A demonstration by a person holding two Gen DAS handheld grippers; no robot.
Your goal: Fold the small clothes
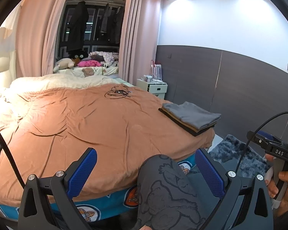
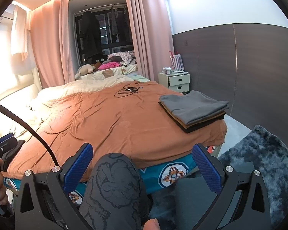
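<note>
Right now both claws are hanging with fingers wide apart and holding nothing, the left claw (image 1: 144,174) and right claw (image 2: 146,168) low at the near edge of the bed (image 1: 98,118), while the folded stack of small clothes (image 2: 194,109) is sitting on the far right corner of the orange blanket. The fabric is looking soft, light and floppy, so pinching at corners or hems is probably best. A tangled cable (image 2: 127,90) is lying farther up the bed, and the person's patterned knee (image 2: 115,182) is crowding the foreground.
</note>
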